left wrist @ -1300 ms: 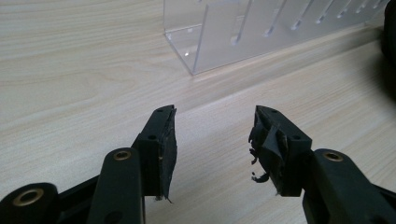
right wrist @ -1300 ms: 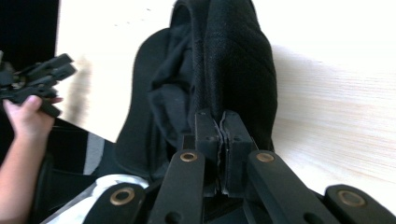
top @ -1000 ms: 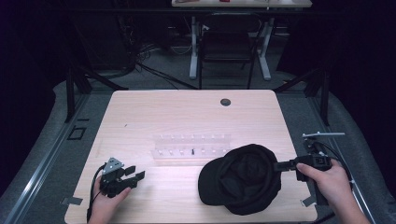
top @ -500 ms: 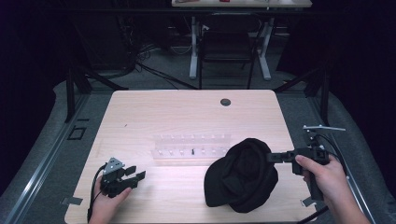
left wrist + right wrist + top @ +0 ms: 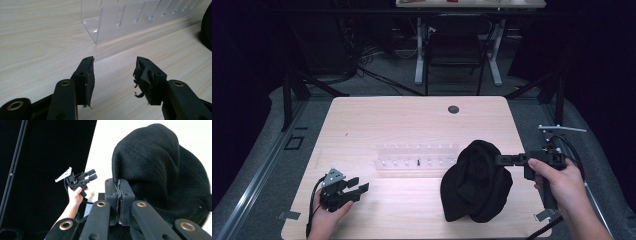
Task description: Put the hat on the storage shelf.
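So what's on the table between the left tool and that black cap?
Only bare wood. In the high view, the left tool and black cap have nothing between them; the clear rack sits farther back.

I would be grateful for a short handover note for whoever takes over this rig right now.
Right gripper: shut on the edge of the black cap, which is partly lifted at the table's front right, its lower part apparently on the wood.
Left gripper: open, holding nothing, low over the table's front left.
Clear slotted rack: at the table's middle, just left of the cap.
Done: cap gripped and raised at one side.
Left: probably carry the cap on to wherever it belongs; the left gripper is free to help.
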Demonstrator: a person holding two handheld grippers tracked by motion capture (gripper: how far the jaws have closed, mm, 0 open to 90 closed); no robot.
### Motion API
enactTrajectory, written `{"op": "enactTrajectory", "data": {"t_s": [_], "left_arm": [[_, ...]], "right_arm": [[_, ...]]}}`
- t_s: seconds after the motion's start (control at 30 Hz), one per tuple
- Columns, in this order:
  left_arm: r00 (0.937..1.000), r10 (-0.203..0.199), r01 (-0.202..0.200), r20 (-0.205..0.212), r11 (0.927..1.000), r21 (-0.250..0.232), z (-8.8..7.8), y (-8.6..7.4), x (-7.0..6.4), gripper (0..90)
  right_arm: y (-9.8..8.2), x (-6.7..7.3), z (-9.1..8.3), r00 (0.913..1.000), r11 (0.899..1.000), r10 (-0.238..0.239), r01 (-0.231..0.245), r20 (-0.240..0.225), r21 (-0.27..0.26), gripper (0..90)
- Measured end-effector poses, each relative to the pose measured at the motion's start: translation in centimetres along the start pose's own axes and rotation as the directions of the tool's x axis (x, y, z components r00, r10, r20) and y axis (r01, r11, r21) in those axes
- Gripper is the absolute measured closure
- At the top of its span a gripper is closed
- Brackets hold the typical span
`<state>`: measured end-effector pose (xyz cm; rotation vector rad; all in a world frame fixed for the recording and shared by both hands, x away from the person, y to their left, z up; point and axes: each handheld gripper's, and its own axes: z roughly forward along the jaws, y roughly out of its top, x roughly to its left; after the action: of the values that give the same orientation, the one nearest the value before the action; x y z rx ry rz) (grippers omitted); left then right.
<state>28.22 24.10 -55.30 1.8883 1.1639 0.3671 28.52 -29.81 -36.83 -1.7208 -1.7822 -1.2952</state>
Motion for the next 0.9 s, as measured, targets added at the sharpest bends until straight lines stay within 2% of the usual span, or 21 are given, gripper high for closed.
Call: {"op": "enactTrajectory", "data": {"t_s": [0.13,0.3,0.53,0.77,0.9], "left_arm": [[0.9998,0.014,-0.014,0.017,0.9999,0.000,0.0,0.3,-0.5,51.0],[0.9984,0.042,-0.041,0.038,0.9991,-0.013,0.0,0.7,-1.4,51.1],[0.9952,0.078,-0.078,0.059,0.9969,-0.010,0.1,1.1,-2.6,52.1],[0.9932,0.082,-0.081,0.082,0.9965,-0.018,0.3,1.3,-3.3,53.2],[0.9929,0.088,-0.086,0.081,0.9961,-0.019,0.3,1.4,-3.6,51.0]], "right_arm": [[0.4,0.9,-0.4,0.9999,1.000,-0.012,0.012,0.001,-0.014,88.0],[0.8,1.3,-0.8,0.9997,0.999,-0.021,0.022,0.008,-0.029,88.0],[1.5,2.0,-1.6,0.9996,0.998,-0.022,0.021,-0.019,-0.056,88.1],[2.1,3.2,-1.9,0.9983,0.997,-0.042,0.039,-0.041,-0.073,88.0],[2.5,4.4,-1.9,0.9974,0.995,-0.059,0.055,-0.042,-0.082,88.0]]}}
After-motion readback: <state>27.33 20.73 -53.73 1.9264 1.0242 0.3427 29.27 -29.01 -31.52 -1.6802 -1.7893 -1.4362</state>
